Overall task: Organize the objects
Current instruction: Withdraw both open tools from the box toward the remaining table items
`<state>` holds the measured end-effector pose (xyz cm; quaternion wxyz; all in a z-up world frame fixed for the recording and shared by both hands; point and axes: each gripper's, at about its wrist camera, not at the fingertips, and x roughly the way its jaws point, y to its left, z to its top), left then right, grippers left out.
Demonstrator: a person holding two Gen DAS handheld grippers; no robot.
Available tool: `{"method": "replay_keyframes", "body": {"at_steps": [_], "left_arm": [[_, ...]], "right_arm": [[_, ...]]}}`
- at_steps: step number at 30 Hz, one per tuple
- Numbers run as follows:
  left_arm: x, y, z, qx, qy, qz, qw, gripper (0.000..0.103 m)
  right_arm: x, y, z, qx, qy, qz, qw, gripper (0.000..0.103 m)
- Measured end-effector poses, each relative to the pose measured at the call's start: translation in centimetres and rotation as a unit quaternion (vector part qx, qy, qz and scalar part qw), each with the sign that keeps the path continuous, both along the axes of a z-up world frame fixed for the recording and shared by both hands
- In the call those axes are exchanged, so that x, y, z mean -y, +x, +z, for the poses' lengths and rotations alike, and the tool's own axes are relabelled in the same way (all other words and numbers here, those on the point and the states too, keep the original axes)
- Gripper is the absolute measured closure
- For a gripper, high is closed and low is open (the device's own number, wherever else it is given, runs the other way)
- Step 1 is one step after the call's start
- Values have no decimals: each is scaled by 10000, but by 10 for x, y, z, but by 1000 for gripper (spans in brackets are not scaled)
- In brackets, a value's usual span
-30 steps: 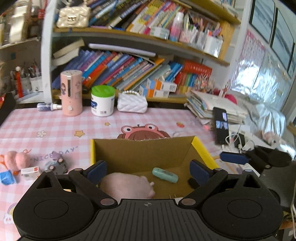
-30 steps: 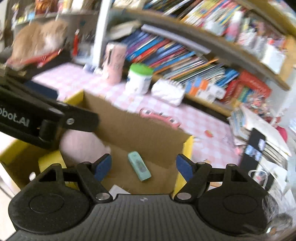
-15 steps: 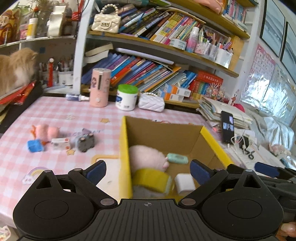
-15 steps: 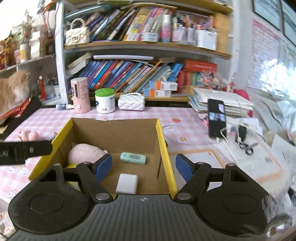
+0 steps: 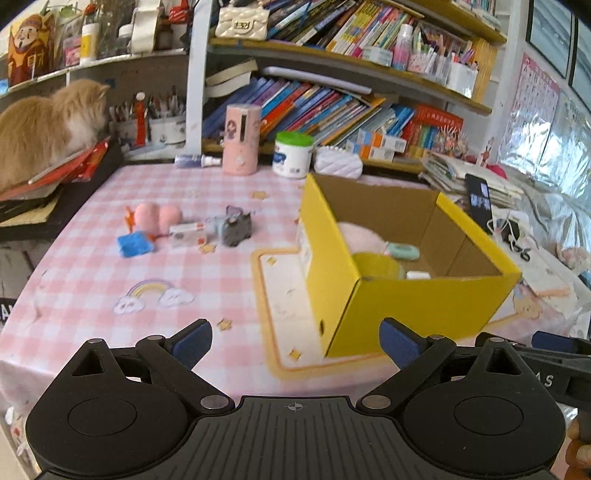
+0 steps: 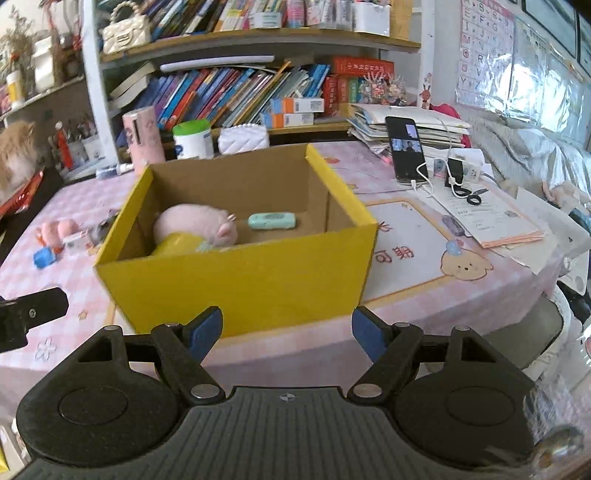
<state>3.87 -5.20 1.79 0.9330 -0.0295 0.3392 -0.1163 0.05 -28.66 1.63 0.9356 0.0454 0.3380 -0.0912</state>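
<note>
Both grippers, left gripper (image 5: 295,341) and right gripper (image 6: 287,330), gape empty before the yellow box (image 6: 236,280), which holds a pink plush (image 6: 195,225) and perhaps 3 smaller items.

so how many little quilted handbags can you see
2: a cream handbag up on the upper shelf, and a white handbag on the table behind the yellow box. Others may be hidden among the clutter.

Pink checkered tablecloth table (image 5: 92,266) has an open yellow cardboard box (image 5: 406,306), pink plush toy (image 5: 157,216), blue square block (image 5: 133,244), grey toy (image 5: 236,230), green-lidded white jar (image 5: 292,155).
</note>
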Motion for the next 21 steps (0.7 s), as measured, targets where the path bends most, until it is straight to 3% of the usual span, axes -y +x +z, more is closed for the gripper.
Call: {"method": "replay_keyframes", "body": {"at_steps": [7, 21], "left_arm": [[-26, -15, -10, -268, 79, -85, 9996, 4], [-77, -40, -21, -538, 160, 17, 9984, 4]], "right_arm": [[-43, -19, -12, -257, -308, 203, 9990, 22], [-100, -43, -24, -544, -189, 436, 9974, 21]]}}
